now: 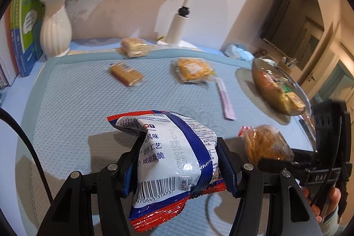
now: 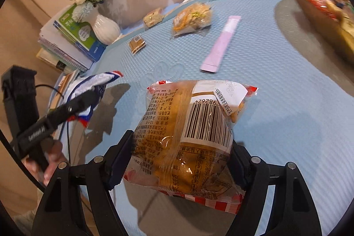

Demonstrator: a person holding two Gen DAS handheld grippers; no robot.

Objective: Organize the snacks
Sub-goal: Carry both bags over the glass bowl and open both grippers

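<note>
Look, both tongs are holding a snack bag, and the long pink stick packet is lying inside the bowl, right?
Almost. Both tongs do hold bags: the left tongs grip the white and blue bag, the right tongs grip the clear bread bag. But the pink stick packet is not in the bowl; it lies on the blue mat beside it, as the right wrist view shows.

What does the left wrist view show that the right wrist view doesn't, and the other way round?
Only the left wrist view: a wall-mounted TV and the barcode face of the blue-and-white packet held in the left tool.
Only the right wrist view: the barcode on the bun pack gripped in the right tool, and a stack of books.
Both: the blue mat, vase, pink stick, three small snack packs and the bowl.
</note>
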